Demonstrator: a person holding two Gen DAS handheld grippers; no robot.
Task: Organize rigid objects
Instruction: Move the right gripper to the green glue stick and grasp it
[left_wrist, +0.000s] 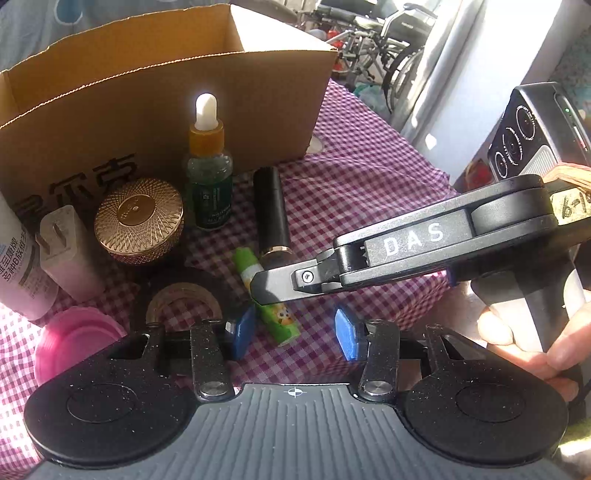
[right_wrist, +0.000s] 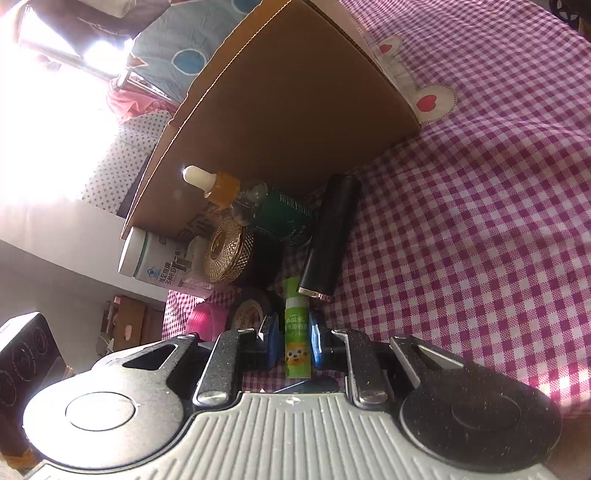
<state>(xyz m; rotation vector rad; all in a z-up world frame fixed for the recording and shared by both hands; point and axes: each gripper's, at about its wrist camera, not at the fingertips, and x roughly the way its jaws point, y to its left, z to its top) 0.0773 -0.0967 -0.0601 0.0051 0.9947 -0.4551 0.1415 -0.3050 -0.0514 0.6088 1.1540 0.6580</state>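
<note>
A green glue stick (left_wrist: 279, 321) (right_wrist: 297, 354) lies on the pink checked cloth (left_wrist: 369, 184). My right gripper (right_wrist: 294, 343) is shut on it, a blue pad pressing each side. In the left wrist view the right gripper (left_wrist: 264, 291) reaches in from the right and covers the stick's middle. My left gripper (left_wrist: 295, 334) hovers just behind, open, and the stick's near end lies between its blue pads untouched. Behind stand a dropper bottle (left_wrist: 209, 177) (right_wrist: 258, 206) and a gold-lidded jar (left_wrist: 138, 221) (right_wrist: 225, 254), with a black tube (left_wrist: 271, 210) (right_wrist: 332, 236) lying beside them.
An open cardboard box (left_wrist: 166, 92) (right_wrist: 288, 110) stands behind the objects. A white bottle (left_wrist: 18, 266), a white plug (left_wrist: 66, 254), a pink lid (left_wrist: 77, 339) and a tape roll (left_wrist: 181, 299) crowd the left. A person's hand (left_wrist: 535, 343) holds the right gripper's handle.
</note>
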